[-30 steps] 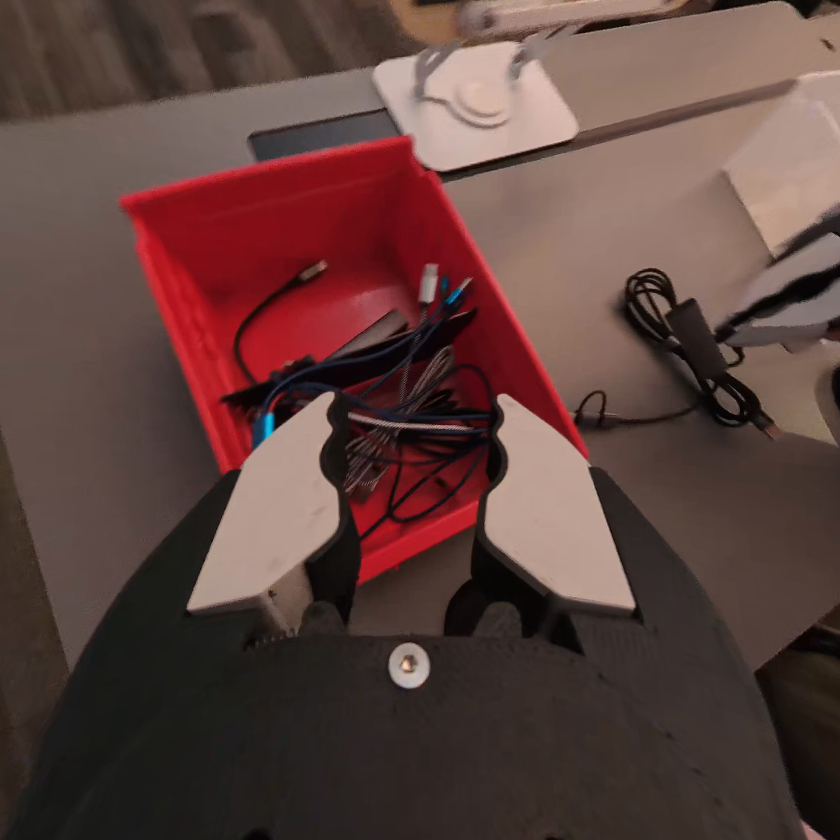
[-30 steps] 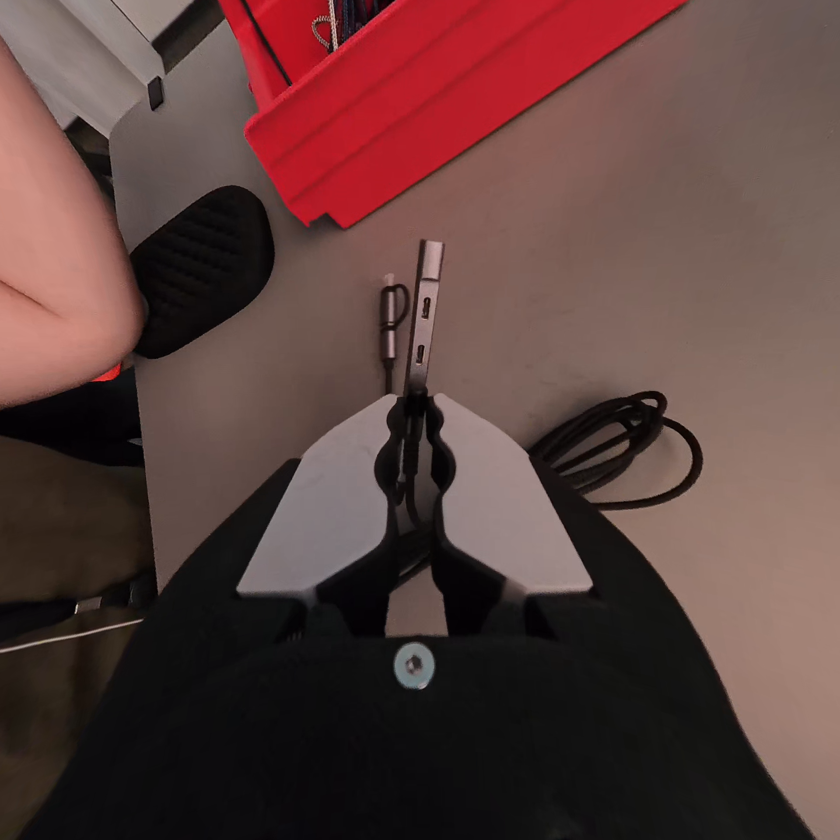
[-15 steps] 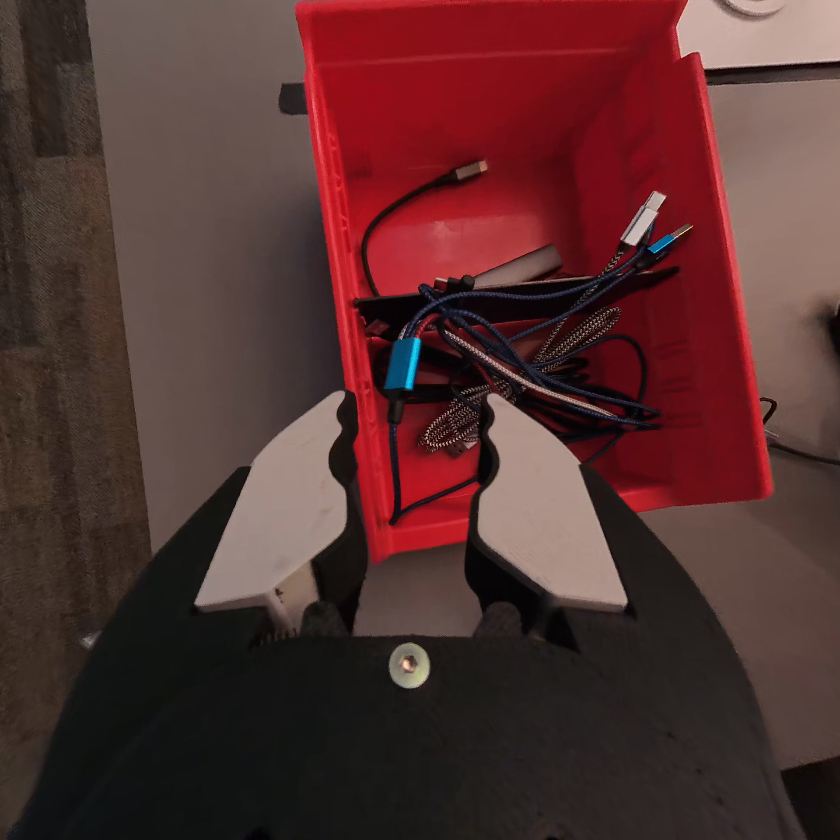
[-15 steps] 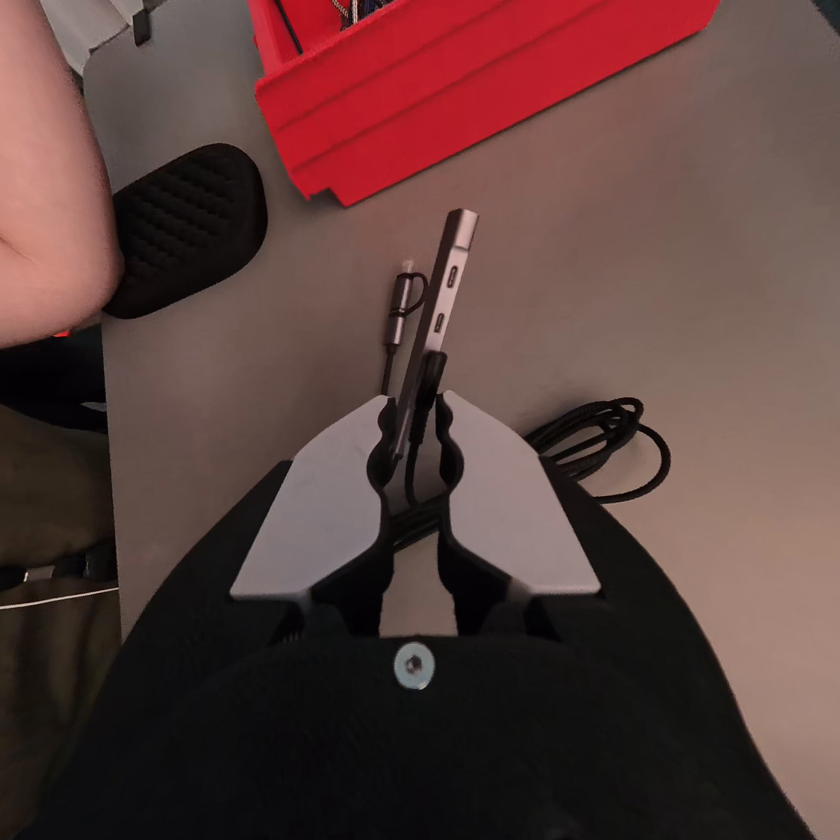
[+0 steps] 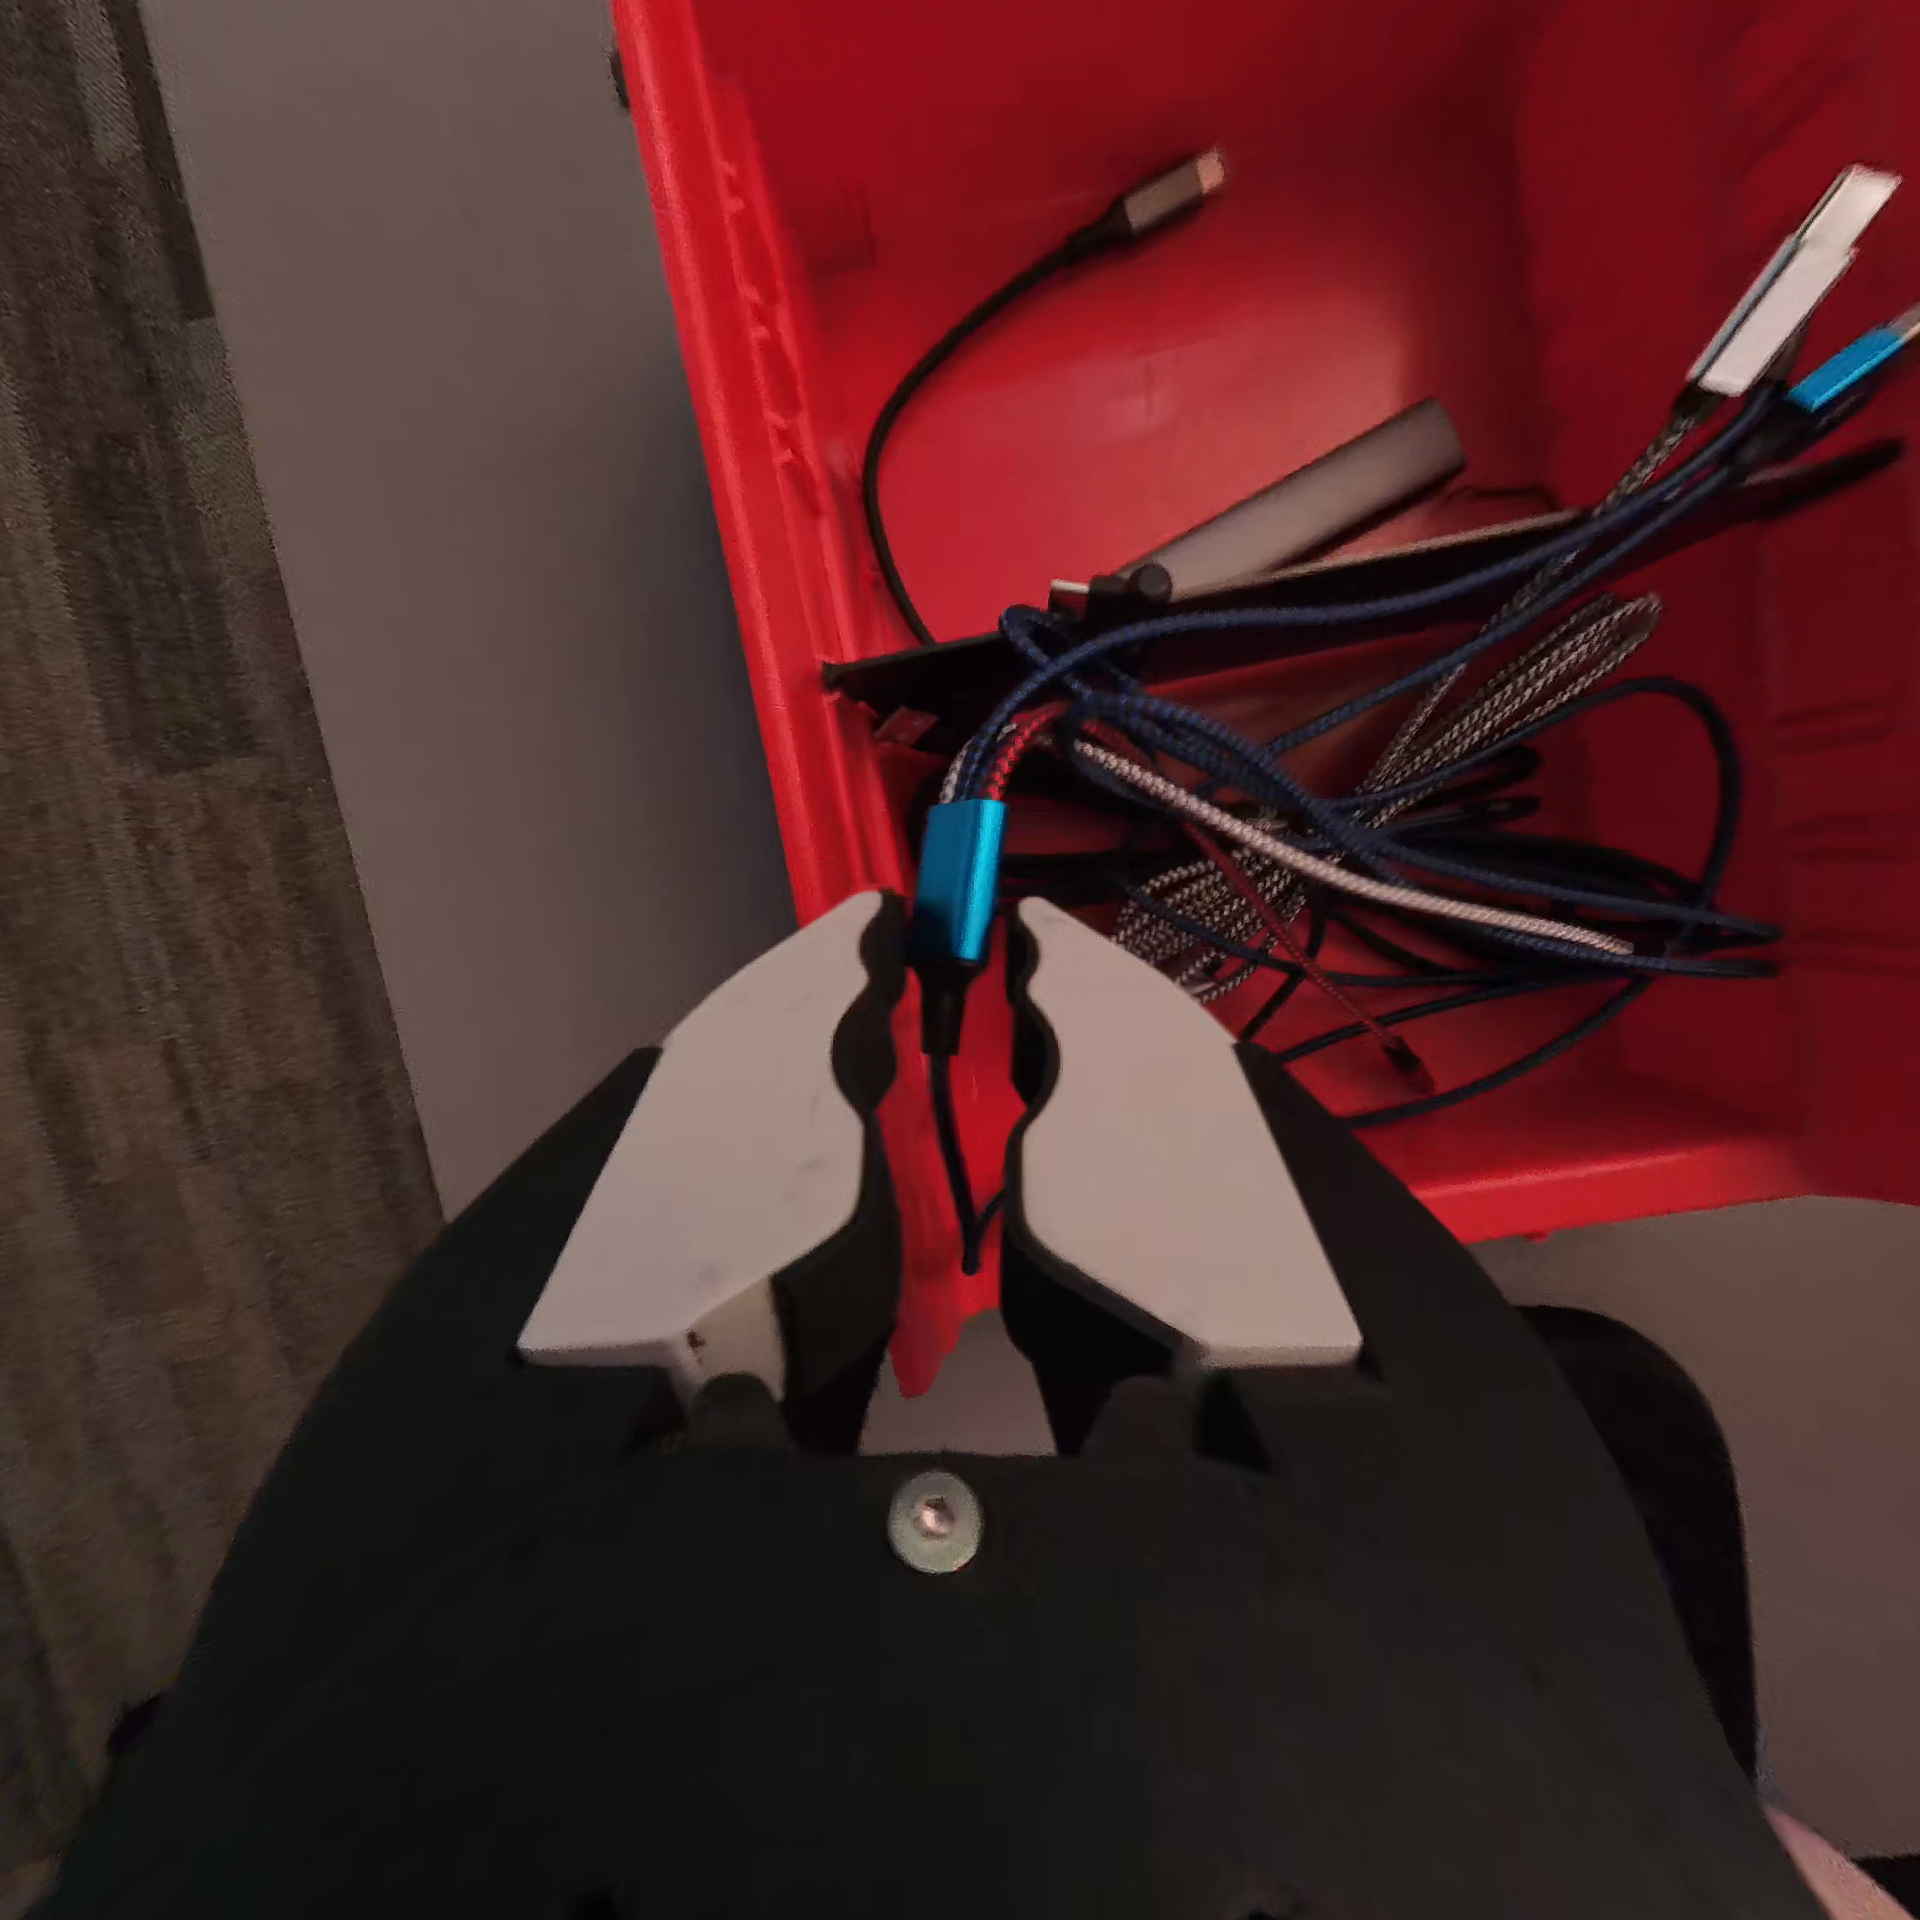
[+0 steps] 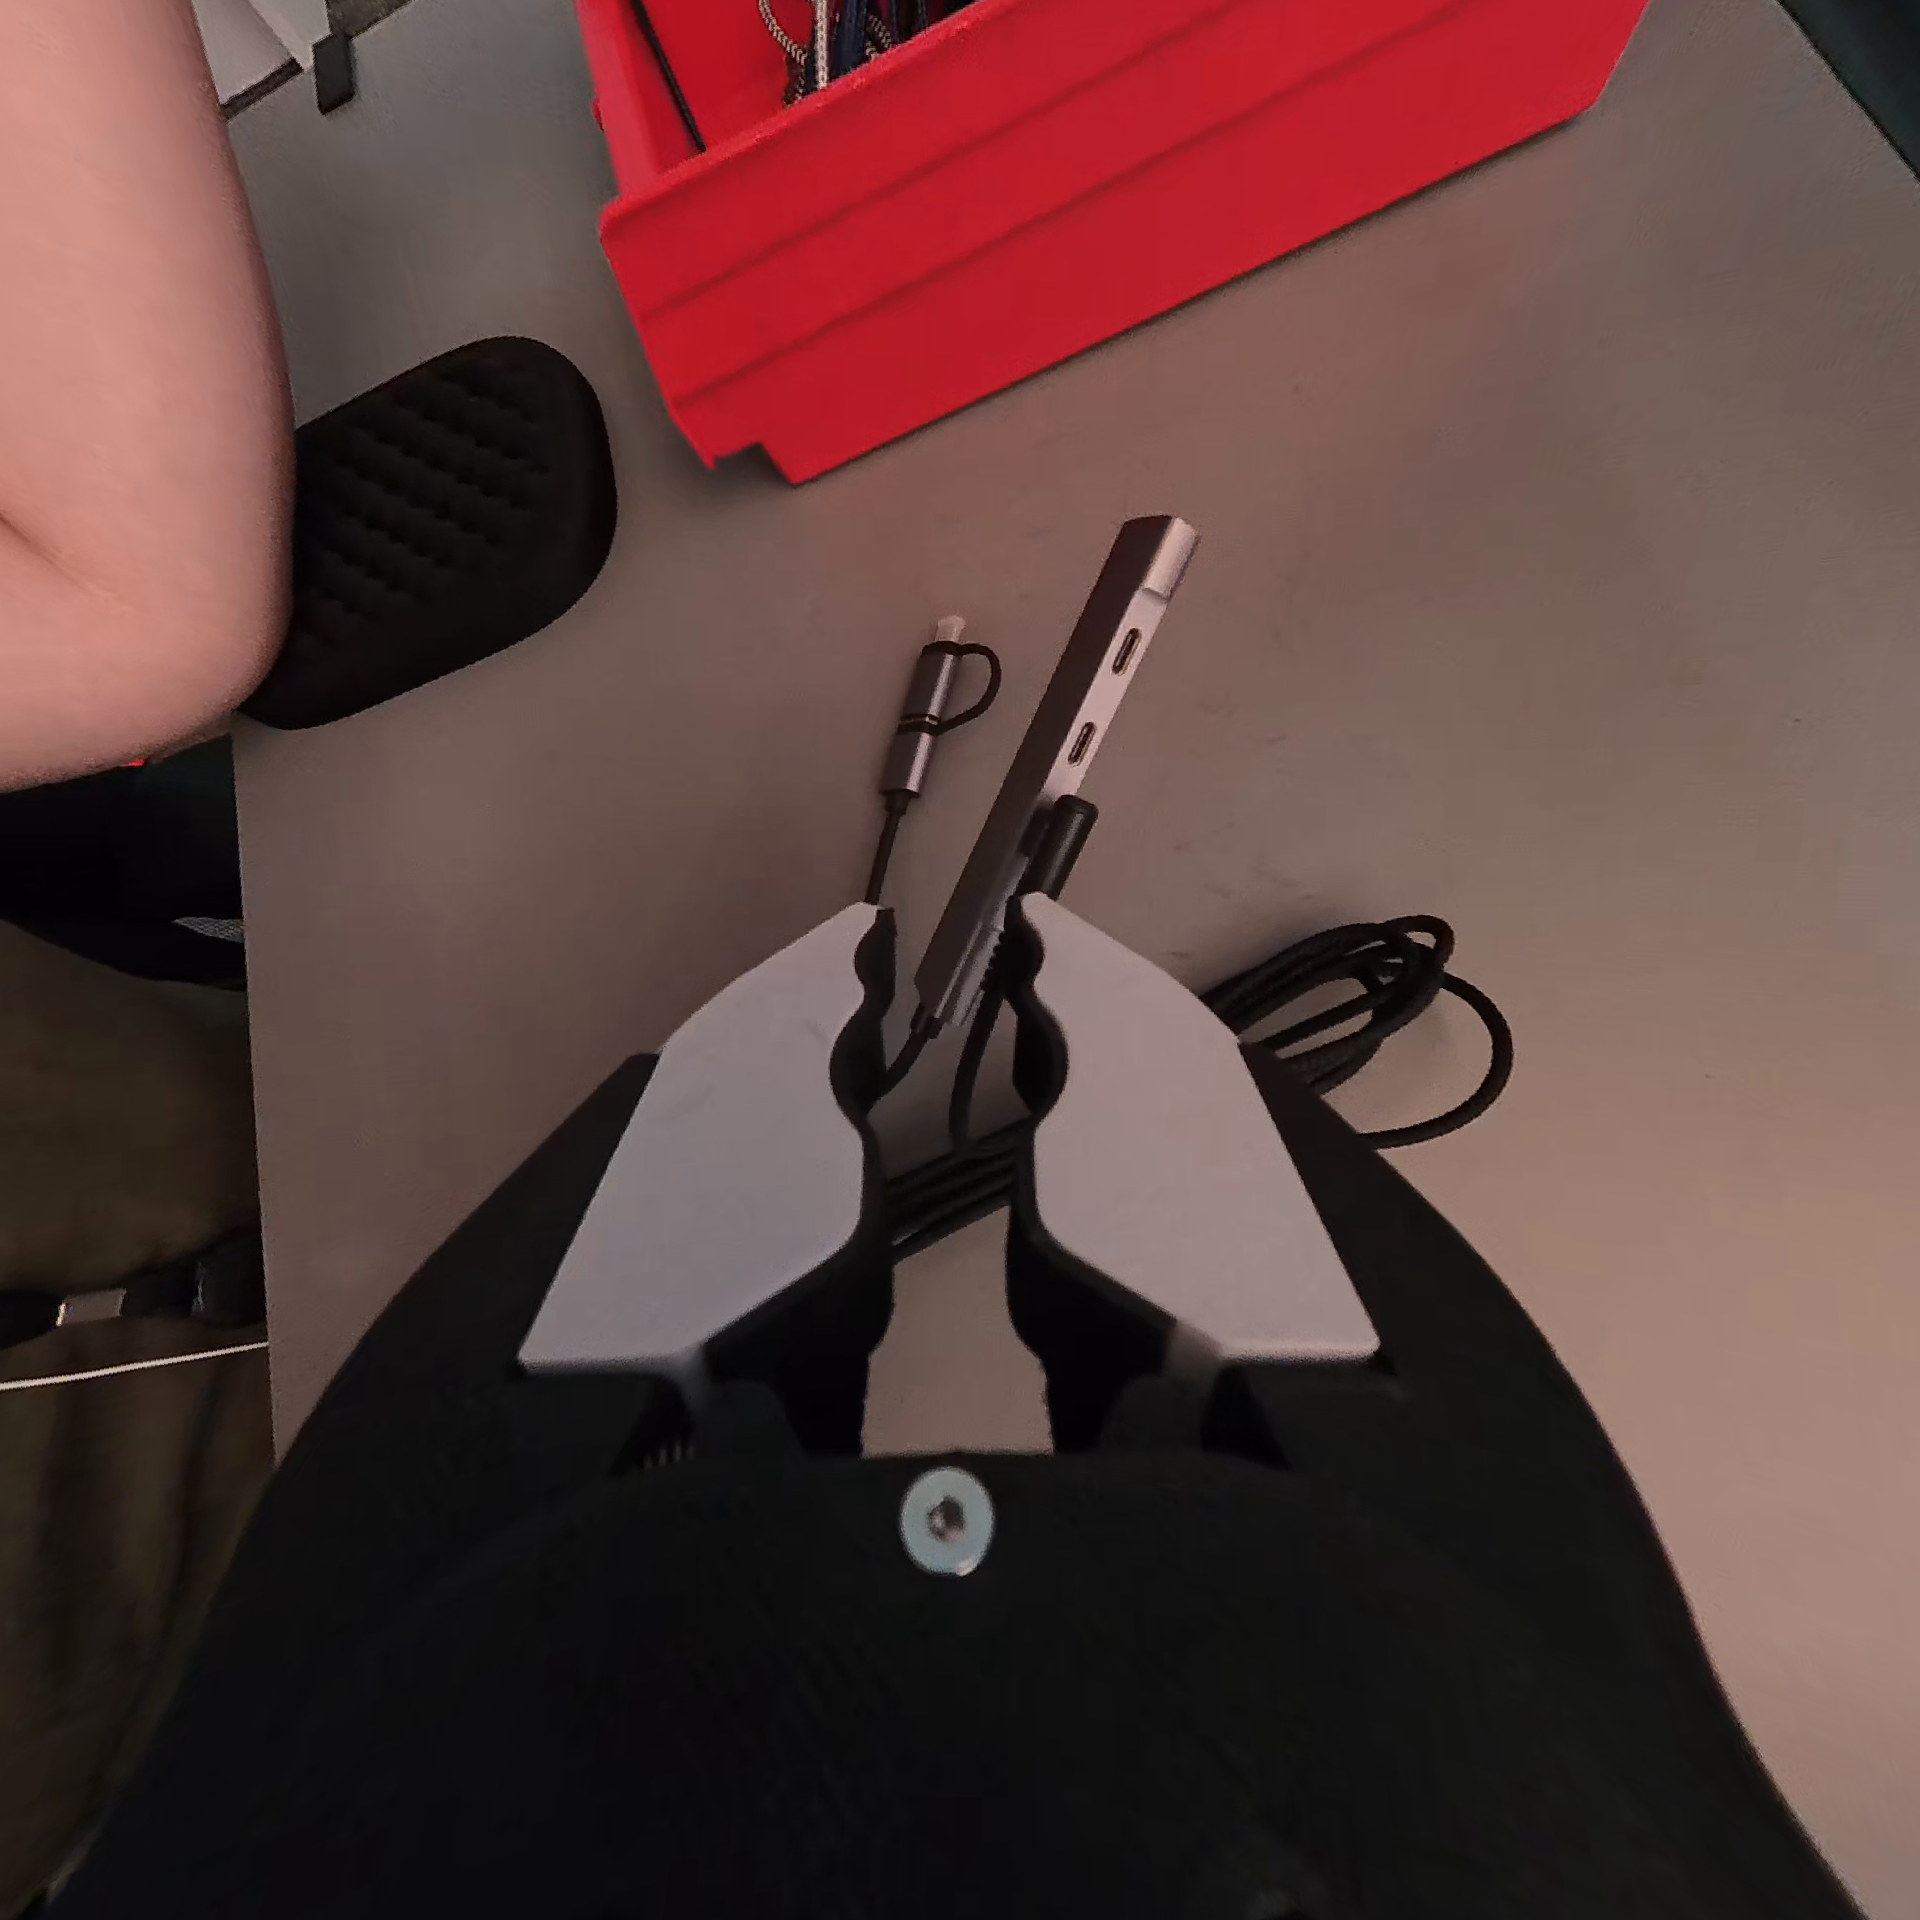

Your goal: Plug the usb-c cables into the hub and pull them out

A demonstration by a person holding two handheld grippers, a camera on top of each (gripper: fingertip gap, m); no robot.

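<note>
The left tool (image 5: 951, 920) reaches over the near corner of a red bin (image 5: 758, 436) that stands on the grey worktop (image 5: 468, 520). Its jaws stand a narrow way apart, and the blue metal splitter (image 5: 958, 883) of a braided cable sits between the tips. The picture is too blurred to tell whether the fingers (image 5: 1143, 1122) actually press on it. A thin dark lead drops from the splitter down through the gap. Deeper in the bin lies a tangle of braided cables (image 5: 1382, 831) in navy and grey-white, together with a spare grey hub (image 5: 1320, 499), a short black cable with a grey plug (image 5: 1153, 208), and silver and blue plugs (image 5: 1797, 291) near the right wall.

The right tool (image 6: 951, 925) is narrowly parted around the near end of a slim grey hub (image 6: 1049, 748), which tilts away to the right above the worktop (image 6: 1455, 623). The hub touches the left finger, while a small gap shows on the other side, so a firm hold cannot be told. A black plug (image 6: 1062, 847) sits in the hub's nearest side port; two further ports are free. Just left of the hub lies a grey plug with an adapter loop (image 6: 935, 707). A coiled black cable (image 6: 1371, 1008) rests on the right. The red bin (image 6: 1039, 260) stands beyond the hub, and a black padded armrest (image 6: 436, 520) and a person's bare arm (image 6: 114, 395) fill the left edge.
</note>
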